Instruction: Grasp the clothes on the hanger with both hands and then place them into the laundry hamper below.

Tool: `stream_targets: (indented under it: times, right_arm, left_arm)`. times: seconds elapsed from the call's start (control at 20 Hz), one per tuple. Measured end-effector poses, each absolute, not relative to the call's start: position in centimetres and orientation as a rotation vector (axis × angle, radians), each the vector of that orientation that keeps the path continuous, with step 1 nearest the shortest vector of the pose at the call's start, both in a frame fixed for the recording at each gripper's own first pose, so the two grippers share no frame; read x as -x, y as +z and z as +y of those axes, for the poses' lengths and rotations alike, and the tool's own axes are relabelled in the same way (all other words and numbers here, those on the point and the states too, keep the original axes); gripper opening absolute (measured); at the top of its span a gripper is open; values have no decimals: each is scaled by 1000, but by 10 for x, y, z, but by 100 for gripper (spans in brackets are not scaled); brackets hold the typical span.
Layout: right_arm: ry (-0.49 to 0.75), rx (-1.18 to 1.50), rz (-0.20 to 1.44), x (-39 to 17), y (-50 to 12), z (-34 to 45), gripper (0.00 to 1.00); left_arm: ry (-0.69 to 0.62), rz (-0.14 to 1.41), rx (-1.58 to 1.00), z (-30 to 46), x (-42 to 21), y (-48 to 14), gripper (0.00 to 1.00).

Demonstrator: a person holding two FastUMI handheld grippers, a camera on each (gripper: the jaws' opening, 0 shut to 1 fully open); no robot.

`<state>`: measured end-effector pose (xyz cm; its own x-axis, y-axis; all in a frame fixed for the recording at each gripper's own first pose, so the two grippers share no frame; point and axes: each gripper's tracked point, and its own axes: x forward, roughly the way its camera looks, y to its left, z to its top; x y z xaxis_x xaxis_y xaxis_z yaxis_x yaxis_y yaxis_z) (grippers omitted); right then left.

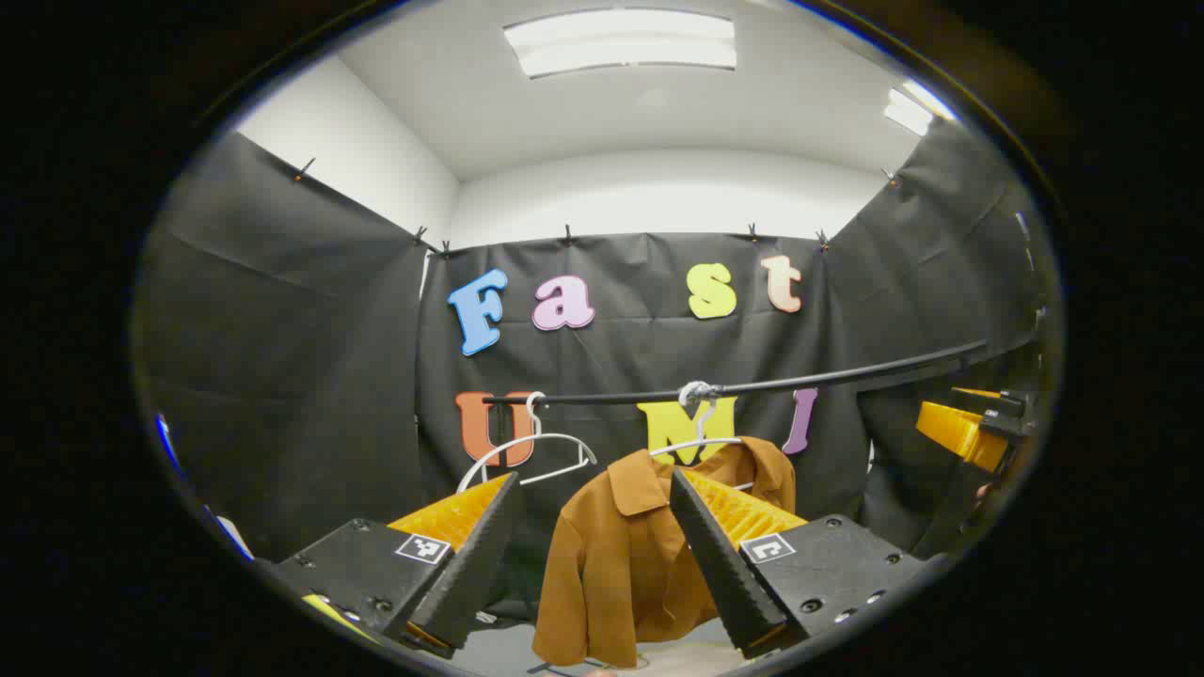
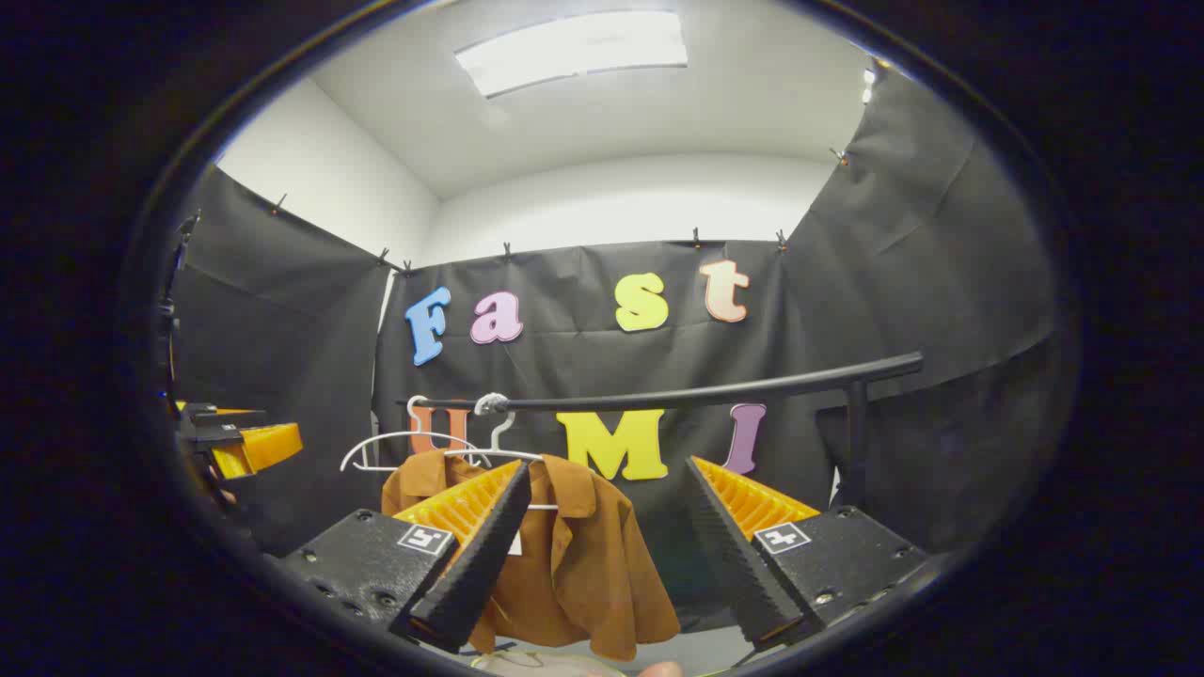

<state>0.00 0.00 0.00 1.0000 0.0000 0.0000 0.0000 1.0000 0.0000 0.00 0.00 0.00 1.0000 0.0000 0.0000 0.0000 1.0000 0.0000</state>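
From the left gripper view first: the left gripper (image 1: 593, 527) has its jaws spread wide and empty, and the brown jacket (image 1: 621, 574) hangs straight ahead of it, filling the gap between the two fingers and a little beyond them, not yet touched. The jacket's long axis runs straight down from the white hanger (image 1: 701, 434) it sits on, which is hooked over the black rail (image 1: 752, 385) above the fingertips. Off to the left of that, a second white hanger (image 1: 527, 451) hangs bare. Far out on the right edge sits the other gripper's orange finger (image 1: 959, 432).

Over to the right gripper view: the right gripper (image 2: 607, 531) is also open wide with nothing in it. Here the brown jacket (image 2: 564, 555) lies ahead but shifted to the left, its shoulder partly behind the left finger and its hem trailing down into the gap. So the right hand needs to come across leftward and forward; the left hand looks better lined up, and which is nearer I cannot tell.

The jacket itself is a soft rust-brown shirt-jacket with a turned collar, sleeves drooping loose, front hanging partly open. It looks light and floppy, likely to bunch when pinched. The hamper is below, out of sight, save perhaps a pale rim (image 2: 546, 663) at the bottom edge.
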Motion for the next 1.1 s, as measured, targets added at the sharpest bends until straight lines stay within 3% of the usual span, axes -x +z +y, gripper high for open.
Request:
stream_targets:
  times: [0.65, 1.1]
  right_arm:
    - [88, 6, 44, -23, -27, 8, 100]
    - [65, 12, 167, -48, -77, 29, 100]
  left_arm:
    - [23, 3, -22, -15, 0, -7, 100]
    - [-19, 47, 44, -22, -14, -42, 100]
